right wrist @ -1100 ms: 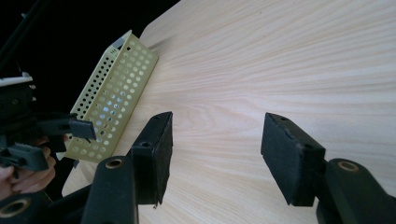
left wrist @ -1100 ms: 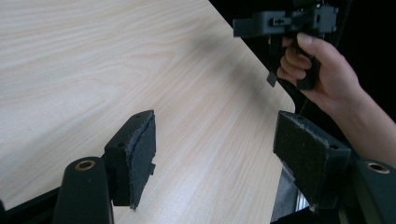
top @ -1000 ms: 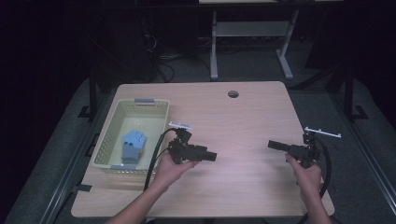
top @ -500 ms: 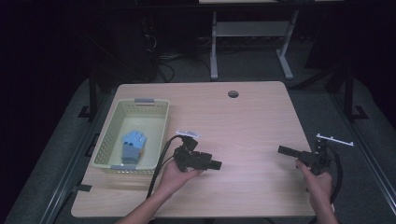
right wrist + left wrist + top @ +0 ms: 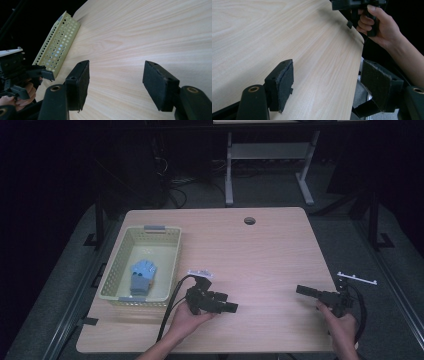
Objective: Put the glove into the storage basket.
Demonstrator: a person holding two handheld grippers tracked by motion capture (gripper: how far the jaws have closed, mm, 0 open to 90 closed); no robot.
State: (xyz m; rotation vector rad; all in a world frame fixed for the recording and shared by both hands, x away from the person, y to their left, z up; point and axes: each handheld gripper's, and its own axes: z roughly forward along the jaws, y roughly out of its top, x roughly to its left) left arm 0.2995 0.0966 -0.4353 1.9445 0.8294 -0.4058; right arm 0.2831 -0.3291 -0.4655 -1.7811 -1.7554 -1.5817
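At the lower middle of the high view, the left gripper (image 5: 231, 308) rests low over the bare table (image 5: 260, 255), its jaws spread wide with nothing between them; the left gripper view confirms the gap, with only wood grain between the pads (image 5: 284, 85). At the lower right of the same view, the right gripper (image 5: 302, 290) sits near the table's right edge, and its own view shows its jaws equally parted and empty. The thing nearest the left one is the folded blue cloth (image 5: 141, 276), lying inside the yellow basket (image 5: 150, 231) at the left of the frame, just beside that hand but behind the basket wall.

Judging from this, both hands seem parked with the cloth already binned. If the cloth is to be taken up, the left gripper should do it: lift clear of the basket rim first, turn the jaws downward, and descend over the cloth's middle, pinching a thick fold rather than a single edge so the basket stays put.
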